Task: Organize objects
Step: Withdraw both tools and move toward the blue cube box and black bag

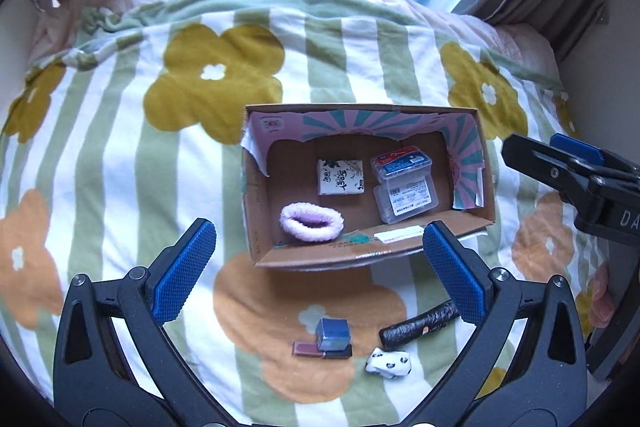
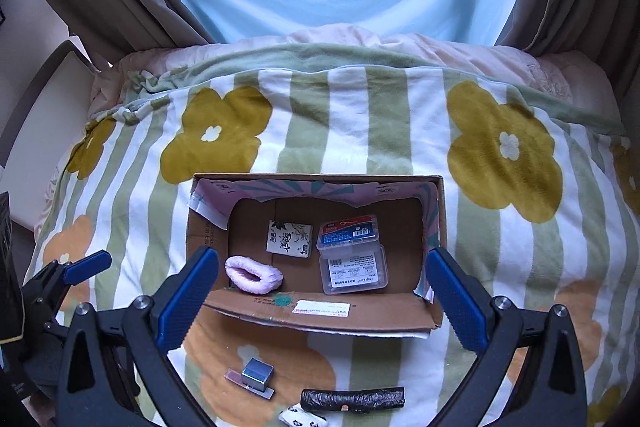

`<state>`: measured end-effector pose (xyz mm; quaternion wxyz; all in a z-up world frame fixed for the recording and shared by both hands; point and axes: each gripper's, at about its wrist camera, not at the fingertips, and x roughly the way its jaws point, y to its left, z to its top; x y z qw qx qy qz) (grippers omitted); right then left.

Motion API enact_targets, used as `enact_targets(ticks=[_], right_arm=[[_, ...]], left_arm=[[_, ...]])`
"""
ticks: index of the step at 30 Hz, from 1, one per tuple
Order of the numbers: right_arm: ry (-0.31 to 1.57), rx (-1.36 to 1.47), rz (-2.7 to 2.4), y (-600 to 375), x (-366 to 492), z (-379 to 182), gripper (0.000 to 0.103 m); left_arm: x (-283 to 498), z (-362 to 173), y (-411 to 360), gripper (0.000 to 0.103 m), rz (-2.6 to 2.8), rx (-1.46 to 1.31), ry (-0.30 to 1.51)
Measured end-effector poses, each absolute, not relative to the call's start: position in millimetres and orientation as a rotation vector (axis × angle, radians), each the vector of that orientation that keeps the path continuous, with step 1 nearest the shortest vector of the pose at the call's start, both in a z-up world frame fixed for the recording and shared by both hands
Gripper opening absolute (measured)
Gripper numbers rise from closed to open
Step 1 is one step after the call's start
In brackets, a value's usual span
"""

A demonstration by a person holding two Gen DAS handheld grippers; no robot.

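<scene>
L gripper point(image 1: 316, 269): fingers wide apart, empty, hovering over near box edge.
R gripper point(image 2: 320, 295): same, spread, empty.
Cardboard box point(image 2: 320, 315): 12 o'clock on blanket point(image 2: 360, 131).
Black roll point(image 2: 352, 398): 6 o'clock, outside box.

Both wrist views downward, sharing cardboard box point(image 1: 360, 187).

white pouch point(image 2: 302, 420) cut off, labels unreadable

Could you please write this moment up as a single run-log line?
left gripper: open, empty | right gripper: open, empty | cardboard box: holds tissue pack, pink scrunchie, two plastic cases | outside: black roll, blue cube
</scene>
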<state>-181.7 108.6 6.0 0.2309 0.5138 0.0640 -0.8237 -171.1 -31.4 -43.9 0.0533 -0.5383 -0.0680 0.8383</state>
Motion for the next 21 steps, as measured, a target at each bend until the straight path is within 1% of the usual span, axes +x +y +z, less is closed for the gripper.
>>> enact_targets(ticks=[4,10,16,21], right_arm=[[0.114,1.371,-2.282,128,-148,26,0.103],[0.143,1.309,-2.316,148,-97,45,0.103],[0.070,1.281,-2.328,171,-52,52,0.103],[0.056,1.234,-2.389,178,-31,57,0.103]], left_arm=[[-138,-18,-39,0.103,2.596,-1.577,-0.222],[-85,17,-43,0.103,2.662,-1.496,-0.209],[-40,26,-45,0.103,2.640,-1.460,-0.274],[-19,32,-37,0.103,2.669,-1.443,-0.203]])
